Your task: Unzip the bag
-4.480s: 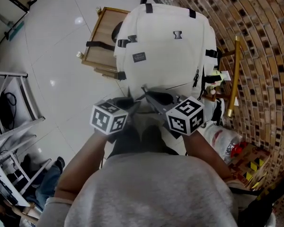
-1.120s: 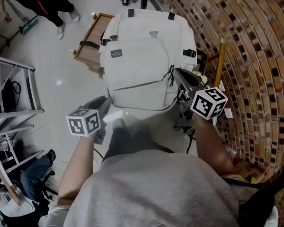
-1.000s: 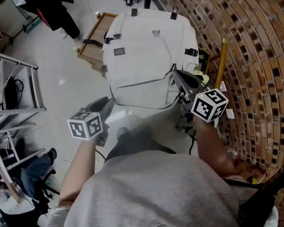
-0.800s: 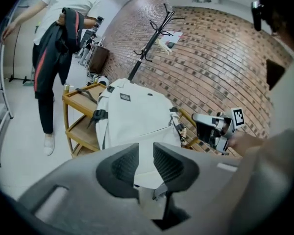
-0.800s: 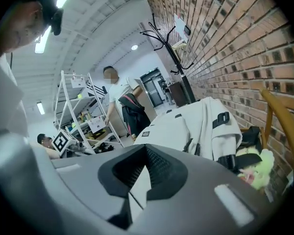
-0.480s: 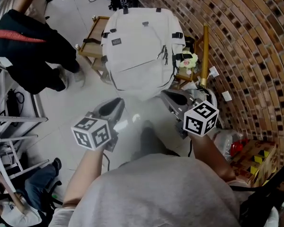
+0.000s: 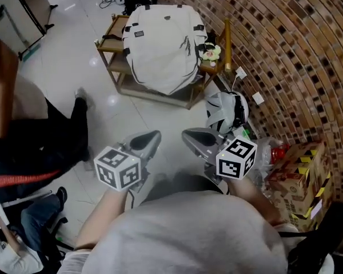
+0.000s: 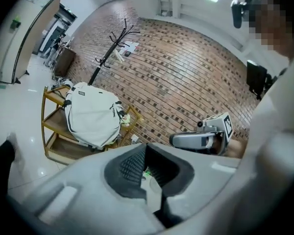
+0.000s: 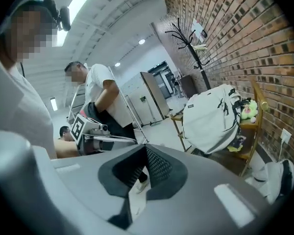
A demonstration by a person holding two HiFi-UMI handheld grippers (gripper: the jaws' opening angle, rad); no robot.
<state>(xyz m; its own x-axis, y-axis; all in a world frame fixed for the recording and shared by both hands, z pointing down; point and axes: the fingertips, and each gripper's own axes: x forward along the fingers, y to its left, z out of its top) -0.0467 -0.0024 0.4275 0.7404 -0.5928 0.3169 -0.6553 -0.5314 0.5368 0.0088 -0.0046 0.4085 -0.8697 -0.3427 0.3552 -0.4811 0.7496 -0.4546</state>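
Note:
The white backpack (image 7: 159,45) lies on a low wooden shelf (image 7: 115,55) by the brick wall, far ahead of both grippers. Black zipper pulls hang on its right side. It also shows as the backpack (image 8: 90,115) in the left gripper view and as the backpack (image 9: 210,116) in the right gripper view. My left gripper (image 7: 155,136) is held low over the floor, jaws shut with nothing in them. My right gripper (image 7: 185,135) is beside it, also shut and empty. Neither touches the bag.
A person in dark clothes (image 7: 37,147) stands at the left. A white bag (image 7: 227,111) lies on the floor near the wall, with a cardboard box (image 7: 300,173) to its right. A plush toy (image 7: 210,51) sits beside the backpack. A coat rack (image 8: 110,53) stands behind.
Both grippers have come away from the backpack, which now lies much farther off. The left jaws have closed. A person has moved in at the left.

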